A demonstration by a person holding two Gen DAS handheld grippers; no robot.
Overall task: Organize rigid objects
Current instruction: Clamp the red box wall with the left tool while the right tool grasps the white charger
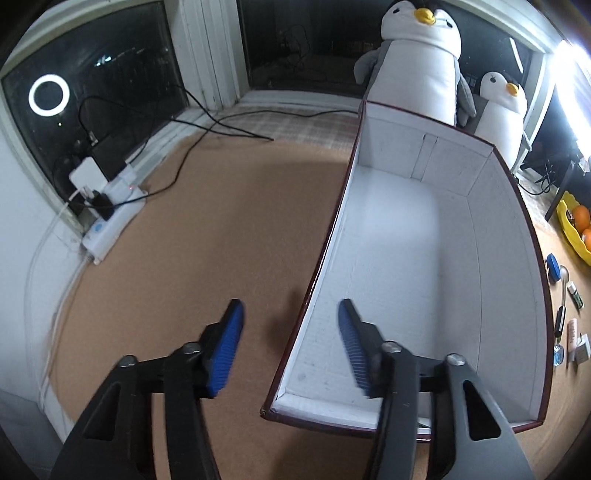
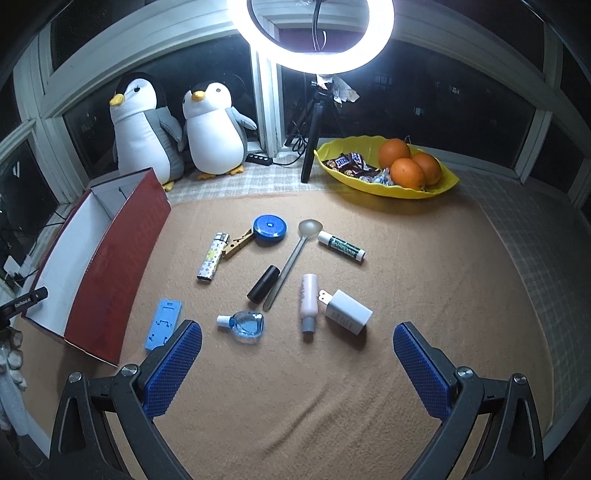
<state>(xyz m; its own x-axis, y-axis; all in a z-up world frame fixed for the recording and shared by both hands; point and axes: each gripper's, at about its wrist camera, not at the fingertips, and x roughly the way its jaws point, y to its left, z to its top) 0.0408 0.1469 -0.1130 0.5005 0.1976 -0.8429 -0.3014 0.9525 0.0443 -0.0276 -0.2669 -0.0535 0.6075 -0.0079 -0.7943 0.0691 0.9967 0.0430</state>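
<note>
1. Right claw nearer to the work: jaws wide apart, nothing between them, hanging above the near edge of the bench with the scattered small things straight ahead
2. Closest ahead: heart-shaped blue glass bottle just past the left finger, then white charger and pale pink tube, the two side by side and probably touching; tube's long axis running away from the claw, cap end nearest
3. Farther out toward the middle: black cylinder beside a long-handled spoon, both slanting up to the right; patterned lighter touching a wooden peg, peg reaching the round blue tin; green-and-white stick lying crosswise near the spoon's bowl
4. Flat blue holder near the left finger, just beside the red box
5. Box open-topped, white inside, seemingly holding nothing, long axis running away along the left edge of the bench
6. Left claw also apart and holding nothing, straddling the box's left wall near its near corner; likely a steadying role, judging by position
7. Surface: tan, felt-like cover, faintly creased near the front, so small things should sit still
8. Beyond the far edge: window ledge with two plush penguins, ring lamp on a tripod, yellow bowl of oranges and sweets; power strip and cables at the left
</note>
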